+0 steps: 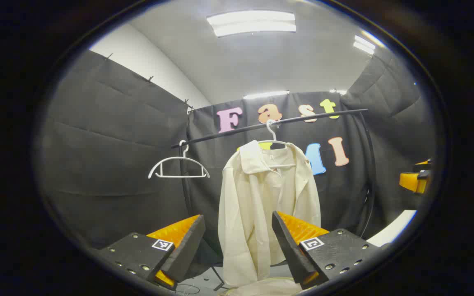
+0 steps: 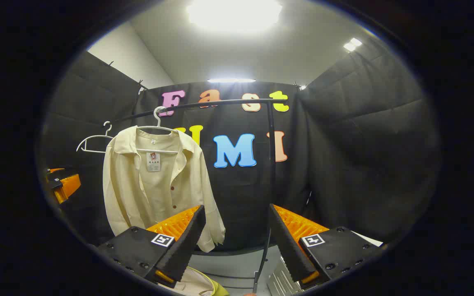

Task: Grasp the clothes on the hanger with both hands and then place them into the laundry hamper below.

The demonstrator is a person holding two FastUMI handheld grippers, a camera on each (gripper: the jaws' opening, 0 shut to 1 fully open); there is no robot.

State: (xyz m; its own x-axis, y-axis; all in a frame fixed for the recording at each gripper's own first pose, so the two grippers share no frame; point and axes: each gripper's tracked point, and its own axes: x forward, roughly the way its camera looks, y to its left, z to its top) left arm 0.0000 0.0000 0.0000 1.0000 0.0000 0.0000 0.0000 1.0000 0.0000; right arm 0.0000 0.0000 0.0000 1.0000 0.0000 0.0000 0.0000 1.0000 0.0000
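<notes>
I am seeing the cream long-sleeved button shirt [image 1: 261, 205] hanging on a white plastic hanger [image 1: 273, 137] from the black metal rail [image 1: 270, 123], its front open and hem drooping low. An empty white plastic hanger [image 1: 178, 166] is hanging further along the rail, apart from it. I am holding the left tongs [image 1: 237, 242] released in front of the shirt, gripping nothing. The right tongs [image 2: 237, 242] are also spread wide, holding nothing, with the shirt off to their left
</notes>
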